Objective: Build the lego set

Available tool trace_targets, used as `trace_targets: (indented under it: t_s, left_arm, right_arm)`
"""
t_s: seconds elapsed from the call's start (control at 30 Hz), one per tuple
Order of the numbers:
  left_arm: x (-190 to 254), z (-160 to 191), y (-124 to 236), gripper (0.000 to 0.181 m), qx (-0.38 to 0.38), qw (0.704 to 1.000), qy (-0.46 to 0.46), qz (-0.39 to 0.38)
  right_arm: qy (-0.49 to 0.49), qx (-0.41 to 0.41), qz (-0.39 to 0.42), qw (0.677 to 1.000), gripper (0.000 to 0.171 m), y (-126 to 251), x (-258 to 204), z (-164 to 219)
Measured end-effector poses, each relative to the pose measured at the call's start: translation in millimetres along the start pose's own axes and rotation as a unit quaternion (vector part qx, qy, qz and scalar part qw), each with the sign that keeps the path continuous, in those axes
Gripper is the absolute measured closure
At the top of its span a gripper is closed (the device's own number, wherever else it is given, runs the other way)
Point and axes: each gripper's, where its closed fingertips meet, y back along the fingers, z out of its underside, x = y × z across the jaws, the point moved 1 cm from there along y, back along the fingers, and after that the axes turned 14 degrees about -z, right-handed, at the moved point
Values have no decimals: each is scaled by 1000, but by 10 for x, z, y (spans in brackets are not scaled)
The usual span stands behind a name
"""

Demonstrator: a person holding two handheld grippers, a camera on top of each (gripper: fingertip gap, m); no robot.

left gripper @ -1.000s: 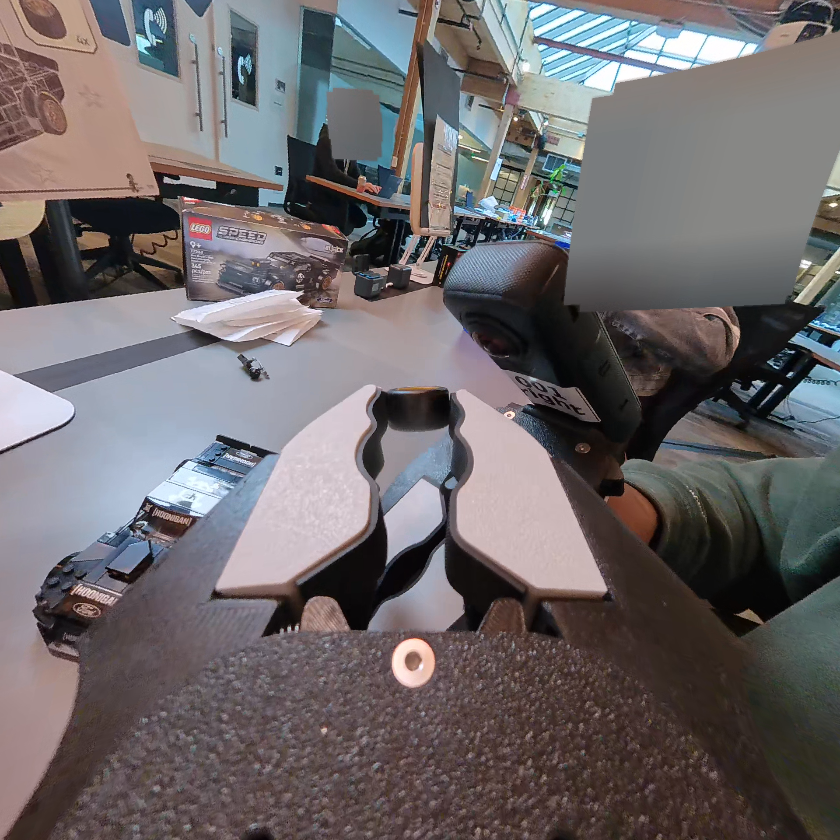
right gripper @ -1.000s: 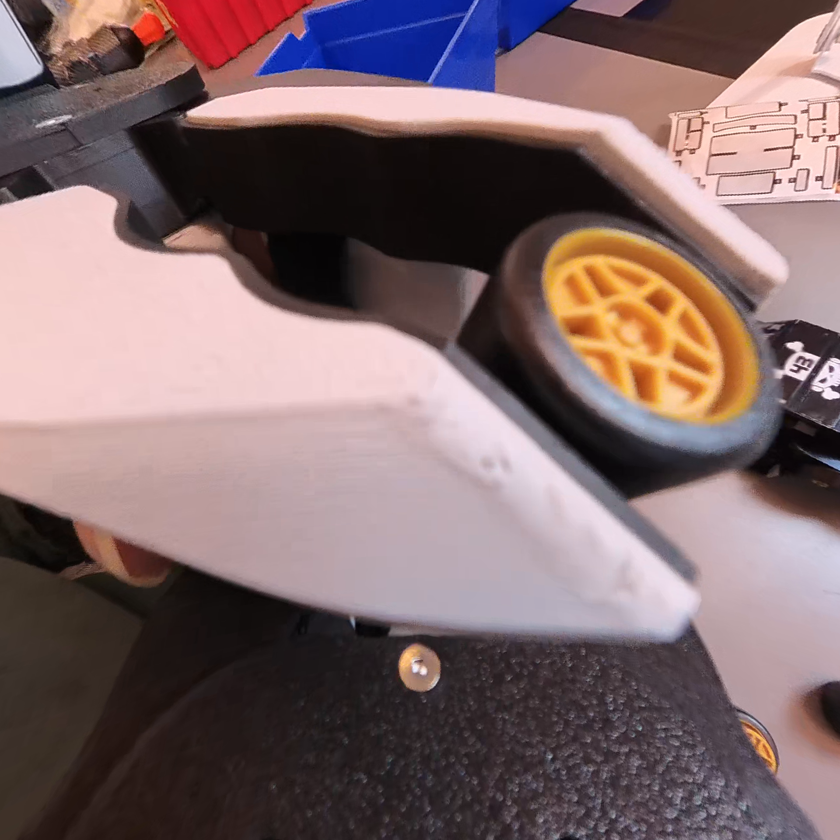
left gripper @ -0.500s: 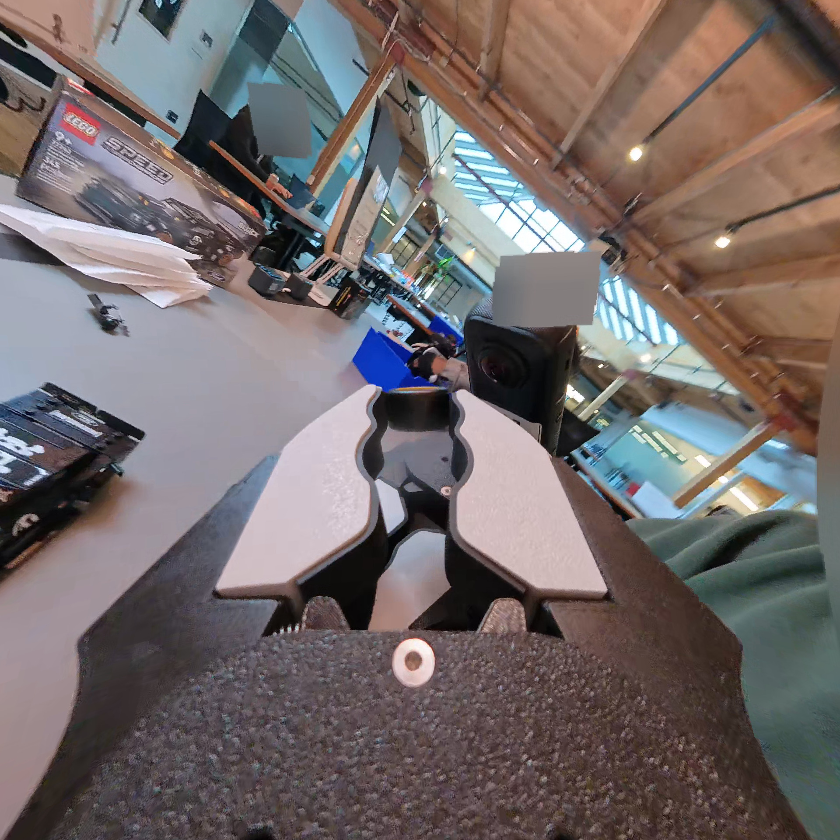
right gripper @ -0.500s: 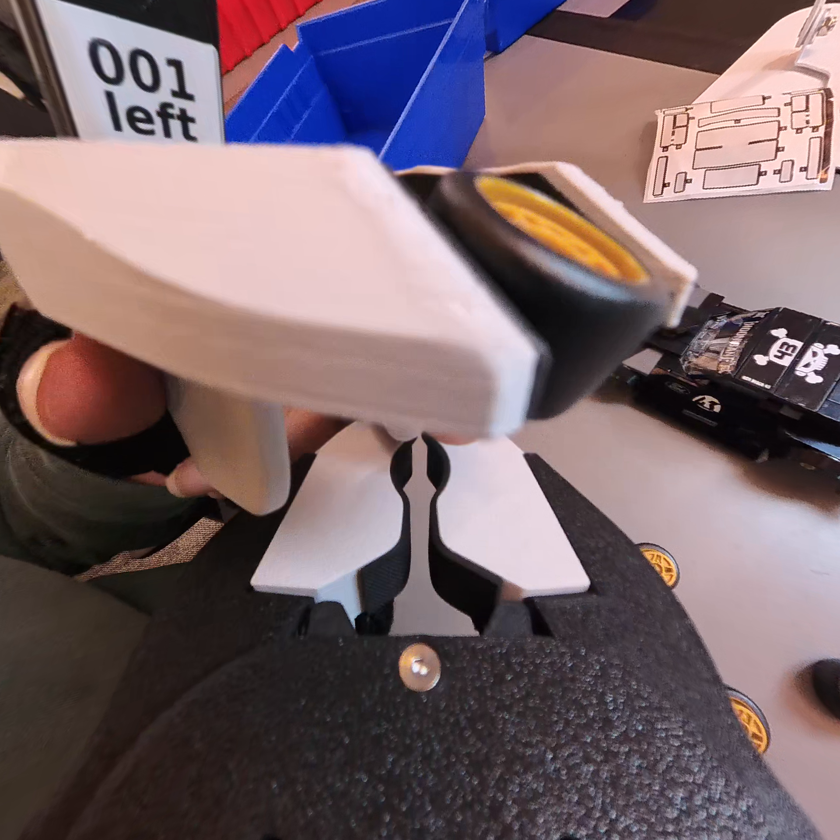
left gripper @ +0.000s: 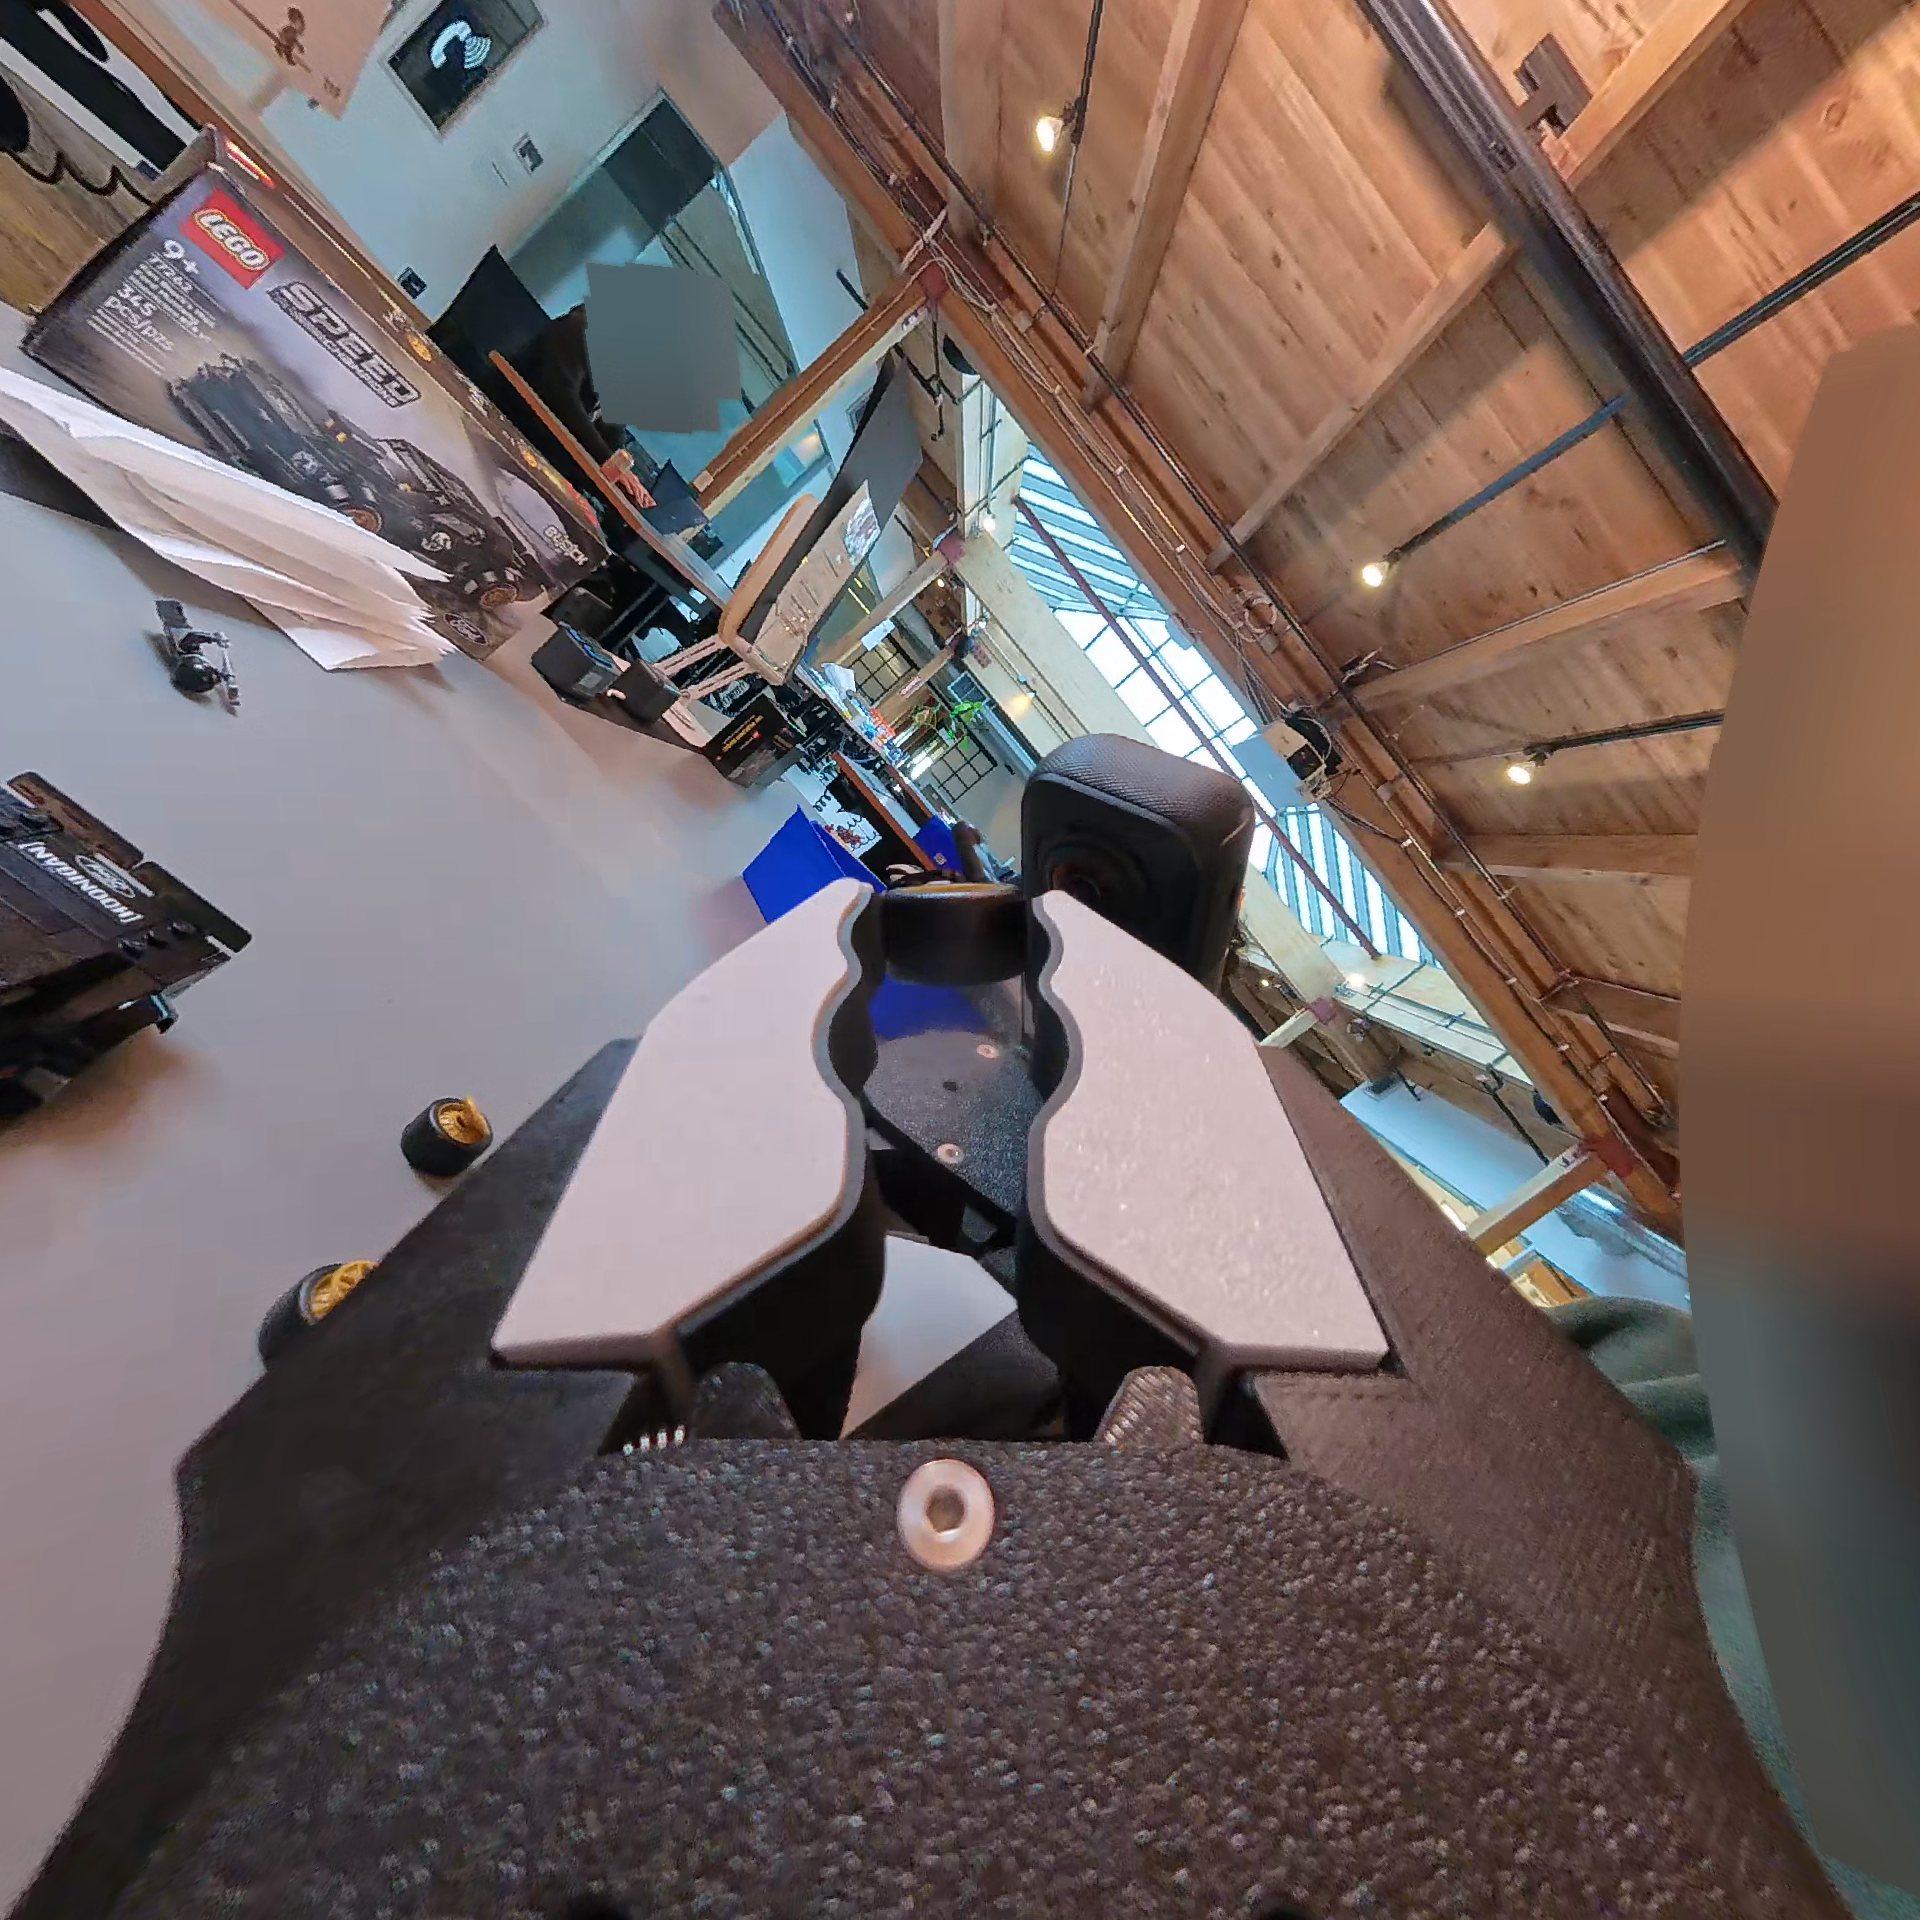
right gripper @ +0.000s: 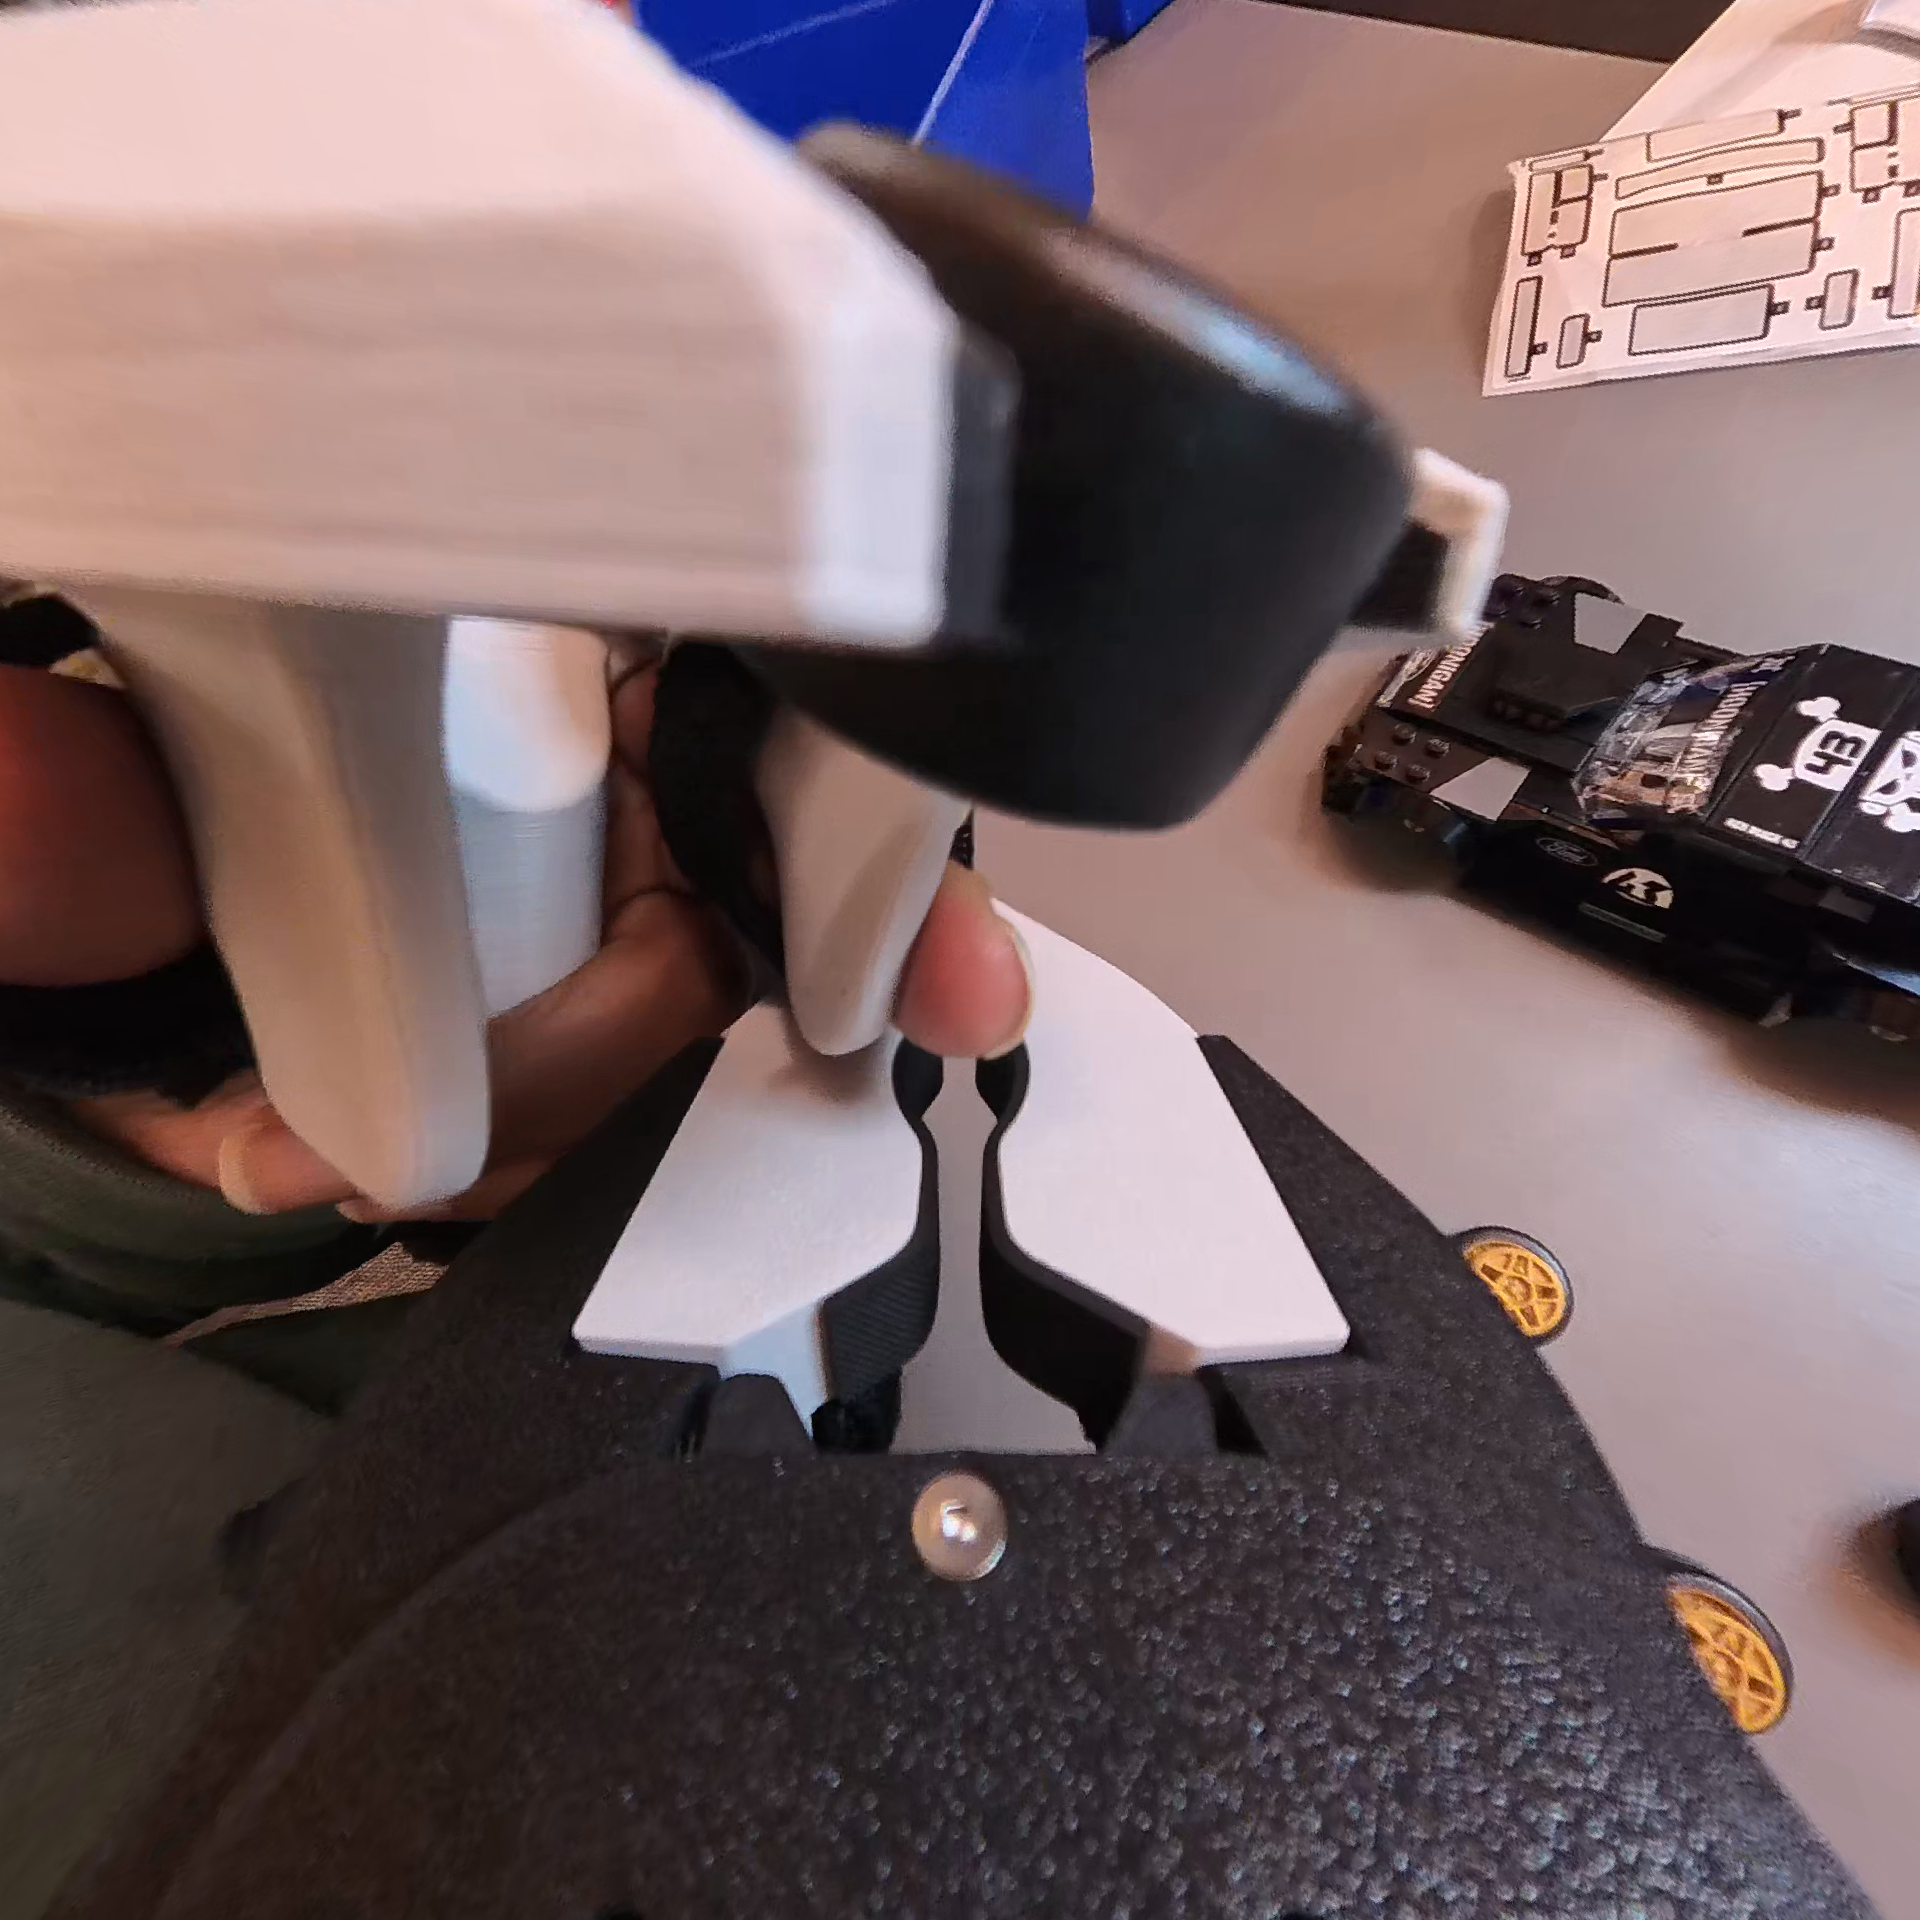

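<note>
My left gripper (left gripper: 951, 925) is shut on a black tyre with a yellow hub (left gripper: 951, 935), held at the fingertips in the air. In the right wrist view the left gripper (right gripper: 1164, 499) and its wheel (right gripper: 1122, 623) fill the top, very close, with the tread facing the camera. My right gripper (right gripper: 961, 1070) sits just below it with its jaws nearly together and nothing between them; a hand's fingertip hides its tips. The black lego car (right gripper: 1662, 821) lies on the grey table to the right. It also shows in the left wrist view (left gripper: 83, 935).
Two loose yellow-hubbed wheels (right gripper: 1517, 1288) (right gripper: 1725, 1673) lie beside the right gripper. A sticker sheet (right gripper: 1704, 229) and a blue bin (right gripper: 935, 104) lie further back. The set's box (left gripper: 312, 416), white paper bags (left gripper: 208, 520) and a small black piece (left gripper: 192, 660) sit on the far table. One gripper's finger ends stand about 12 centimetres off the other's. Between my left fingertips and the small black piece (left gripper: 192, 660) there is roughly 35 centimetres.
The left gripper has rolled and tipped upward with the wheel and come closer over the right gripper. The wheel's yellow hub has turned away, so its tread faces the right camera.
</note>
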Motion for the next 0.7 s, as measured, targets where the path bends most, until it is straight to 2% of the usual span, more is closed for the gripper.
trace_targets:
  t_s: [0.47,0.7]
  left_arm:
    - [-37,54,11,154,12,999,-47,-5]
    - [-19,67,11,154,26,993,-113,-28]
  right_arm:
    - [-2,-9,4,1000,171,-14,32,35]
    - [0,-12,7,1000,171,-19,39,42]
